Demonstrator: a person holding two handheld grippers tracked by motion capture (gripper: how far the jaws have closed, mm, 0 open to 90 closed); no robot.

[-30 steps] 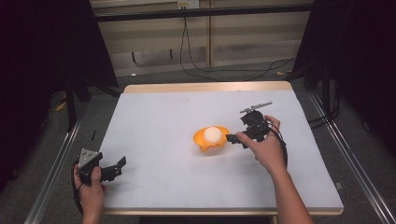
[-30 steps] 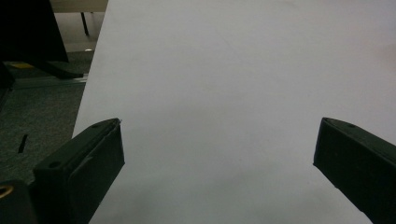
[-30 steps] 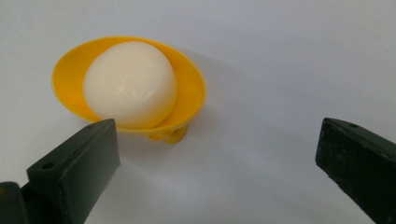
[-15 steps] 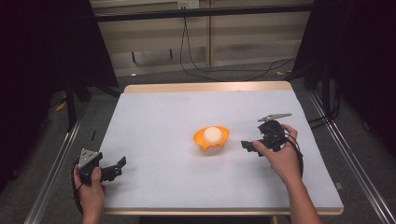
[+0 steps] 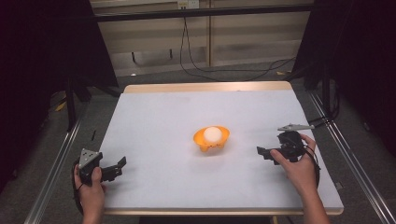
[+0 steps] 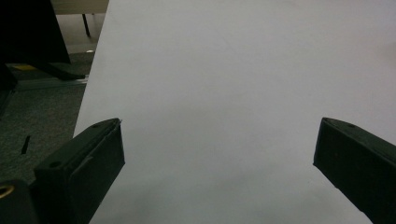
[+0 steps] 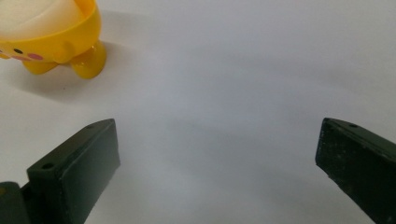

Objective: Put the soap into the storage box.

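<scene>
A: From the high view, the orange bowl [image 5: 211, 139] is sitting near the worktop's [image 5: 187, 112] centre with a white ball [image 5: 212, 134] in it. The right gripper [image 5: 264, 153] is hovering at the bowl's three o'clock, well apart, jaws spread. The left gripper [image 5: 116, 167] is waiting at seven o'clock near the edge, jaws also apart.

B: In the left gripper view, the left gripper [image 6: 219, 154] is facing bare worktop, holding nothing.

A: In the right gripper view, the right gripper [image 7: 219, 158] is gaping wide, with the bowl [image 7: 70, 42] at eleven o'clock on small feet.

B: I'm thinking a careless sideways nudge is risking tipping that light bowl and letting the ball roll away.
</scene>
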